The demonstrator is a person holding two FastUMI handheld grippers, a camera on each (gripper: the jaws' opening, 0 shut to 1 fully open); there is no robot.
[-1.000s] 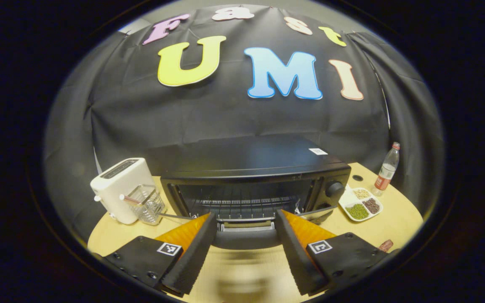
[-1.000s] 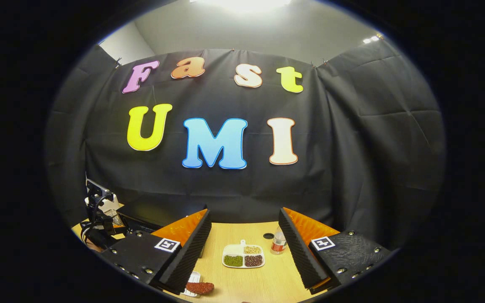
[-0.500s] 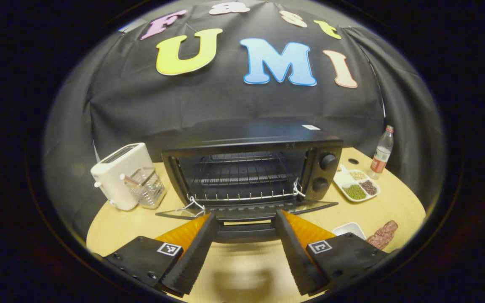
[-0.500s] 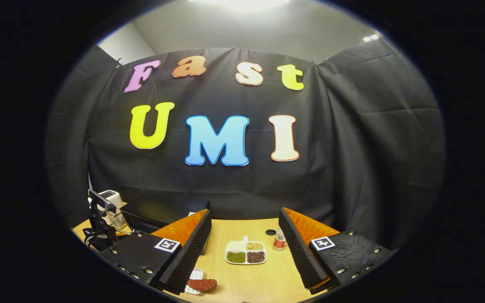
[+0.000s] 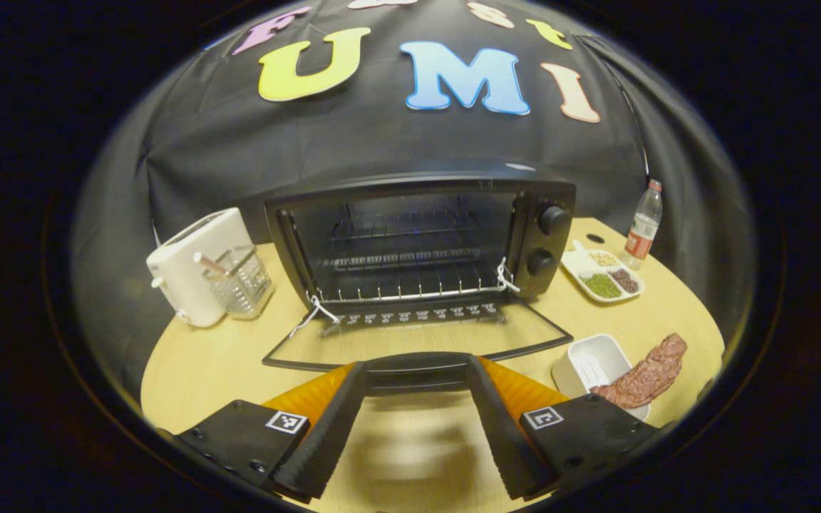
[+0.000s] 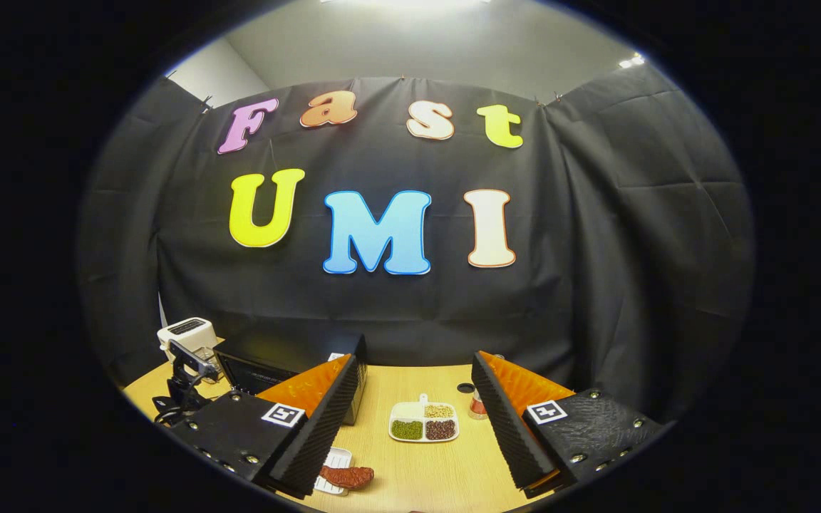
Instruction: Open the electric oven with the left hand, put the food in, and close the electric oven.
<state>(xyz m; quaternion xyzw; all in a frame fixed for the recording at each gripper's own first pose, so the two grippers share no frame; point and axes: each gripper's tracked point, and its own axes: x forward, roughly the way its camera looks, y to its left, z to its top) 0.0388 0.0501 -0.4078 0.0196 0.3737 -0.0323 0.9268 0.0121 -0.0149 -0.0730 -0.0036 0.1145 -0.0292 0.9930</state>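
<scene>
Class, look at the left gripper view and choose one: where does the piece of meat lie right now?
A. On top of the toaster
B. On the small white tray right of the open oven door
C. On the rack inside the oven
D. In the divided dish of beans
B: the meat rests across the small white tray, right of the lowered oven door.

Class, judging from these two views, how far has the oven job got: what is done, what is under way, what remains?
Done: the oven door lies folded down. In hand: the left gripper is open astride the door handle. Left: the meat rests on its white dish; the right gripper is open, holding nothing. Closing comes last.
</scene>
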